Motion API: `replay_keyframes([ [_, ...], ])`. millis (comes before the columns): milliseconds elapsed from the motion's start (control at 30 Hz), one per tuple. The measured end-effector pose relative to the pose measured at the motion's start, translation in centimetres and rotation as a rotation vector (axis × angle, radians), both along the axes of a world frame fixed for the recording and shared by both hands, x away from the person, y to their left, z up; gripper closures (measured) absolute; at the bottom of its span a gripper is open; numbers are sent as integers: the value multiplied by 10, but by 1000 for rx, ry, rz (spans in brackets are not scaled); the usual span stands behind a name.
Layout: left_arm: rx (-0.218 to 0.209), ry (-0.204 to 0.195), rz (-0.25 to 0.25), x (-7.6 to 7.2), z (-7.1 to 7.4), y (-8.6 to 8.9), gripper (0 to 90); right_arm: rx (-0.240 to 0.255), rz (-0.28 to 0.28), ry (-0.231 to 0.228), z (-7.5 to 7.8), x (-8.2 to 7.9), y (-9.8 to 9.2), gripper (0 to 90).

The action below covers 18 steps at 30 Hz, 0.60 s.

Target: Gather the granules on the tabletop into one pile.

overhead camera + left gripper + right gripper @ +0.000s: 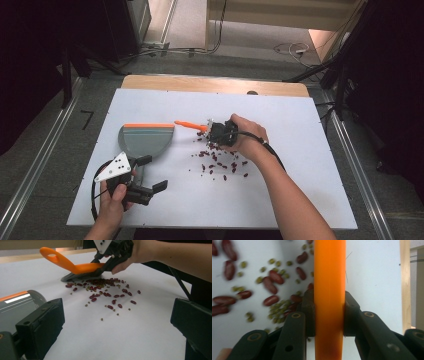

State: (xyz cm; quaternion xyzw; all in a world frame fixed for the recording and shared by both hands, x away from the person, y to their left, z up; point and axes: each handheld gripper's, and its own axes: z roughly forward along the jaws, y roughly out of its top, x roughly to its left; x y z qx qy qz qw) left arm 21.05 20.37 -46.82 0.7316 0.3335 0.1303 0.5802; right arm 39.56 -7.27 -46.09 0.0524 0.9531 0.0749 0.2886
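Clamping one orange-handled brush [190, 125] by its handle, the right gripper [221, 134] sits at the centre of the high view, bristles down at the top edge of a scatter of dark red beans [220, 165] and smaller green ones, too many to count, on the white surface [300, 165]. One grey dustpan [146, 140] with an orange lip lies left of centre. At lower left, the left gripper [150, 175] hangs spread and empty beside the dustpan's handle.
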Motion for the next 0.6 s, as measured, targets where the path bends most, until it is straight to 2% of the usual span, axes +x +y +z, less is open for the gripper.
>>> replay_keyframes([
  [300, -45, 12, 18, -2, -1, 5, 3, 2, 60, 27, 3, -30, -12, 684],
  [367, -45, 15, 23, -2, -1, 5, 3, 1, 59, 46, 4, -33, -15, 684],
  [533, -38, 22, 34, -1, -3, 6, 3, 20, 88, 59, 14, -29, -19, 686],
  [600, -41, 20, 34, -1, -3, 7, 3, 34, 70, 34, 19, -27, -19, 686],
])
